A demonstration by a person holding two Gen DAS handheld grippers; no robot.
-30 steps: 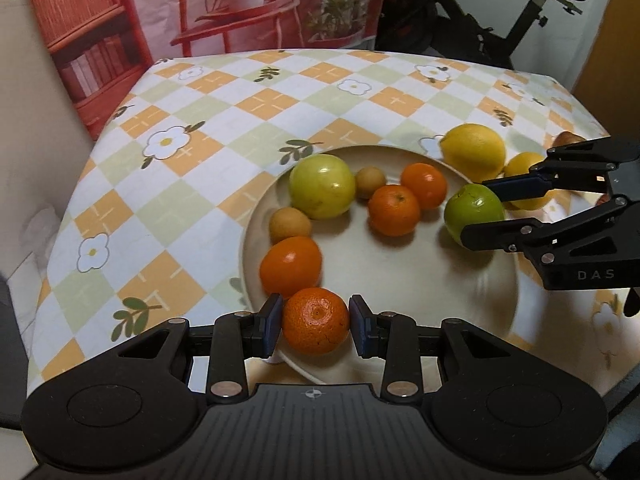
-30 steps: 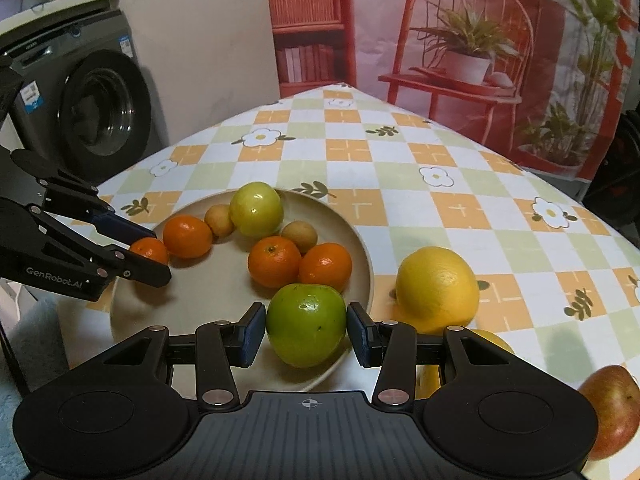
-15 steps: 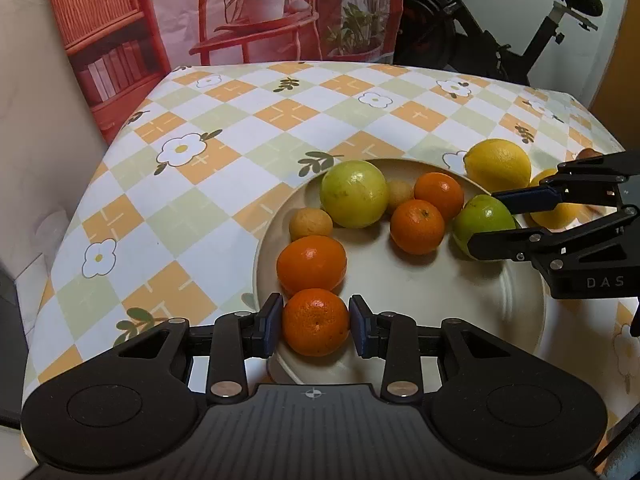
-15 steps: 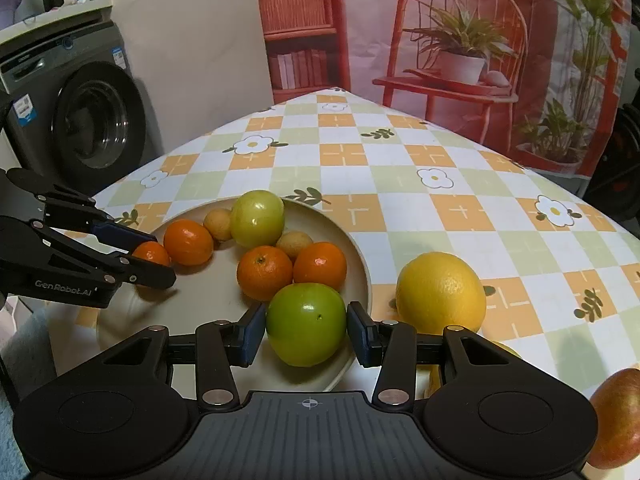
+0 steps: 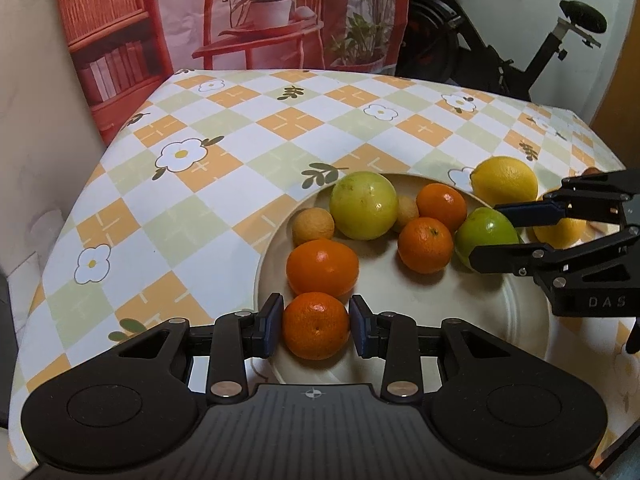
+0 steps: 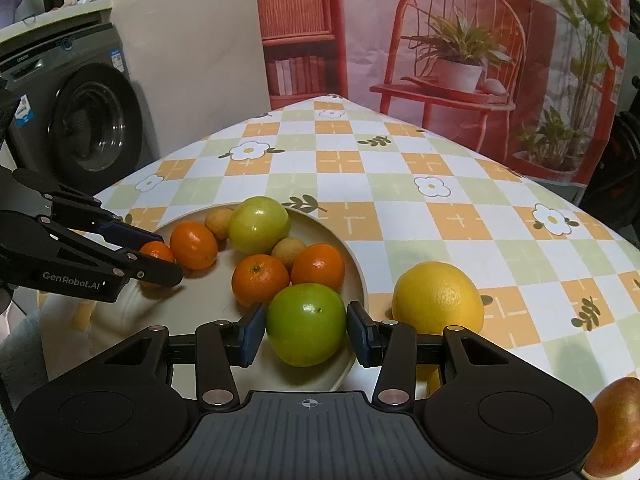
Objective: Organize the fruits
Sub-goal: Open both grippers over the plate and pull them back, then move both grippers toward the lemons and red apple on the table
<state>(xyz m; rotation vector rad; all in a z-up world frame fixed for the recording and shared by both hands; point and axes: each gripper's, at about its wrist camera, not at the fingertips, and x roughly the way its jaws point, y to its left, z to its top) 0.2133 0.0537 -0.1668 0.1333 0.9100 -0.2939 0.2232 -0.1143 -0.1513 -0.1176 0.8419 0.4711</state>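
Note:
A beige plate (image 5: 440,320) on the checked tablecloth holds several fruits: oranges, small brown fruits and a yellow-green apple (image 5: 363,205). My left gripper (image 5: 316,325) is shut on a small orange (image 5: 316,326) at the plate's near-left rim. My right gripper (image 6: 306,330) is shut on a green apple (image 6: 306,324) at the plate's right side; the apple also shows in the left wrist view (image 5: 486,232). A large lemon (image 6: 438,298) lies on the cloth just right of the plate.
A second yellow fruit (image 5: 560,232) lies behind my right gripper's fingers. A red apple (image 6: 614,428) sits at the table's near right. A washing machine (image 6: 80,120) stands left of the table and an exercise bike (image 5: 500,40) behind it.
Both grippers have drawn back and up a little with their fruits still held, so the plate looks farther away. The other fruits have not moved.

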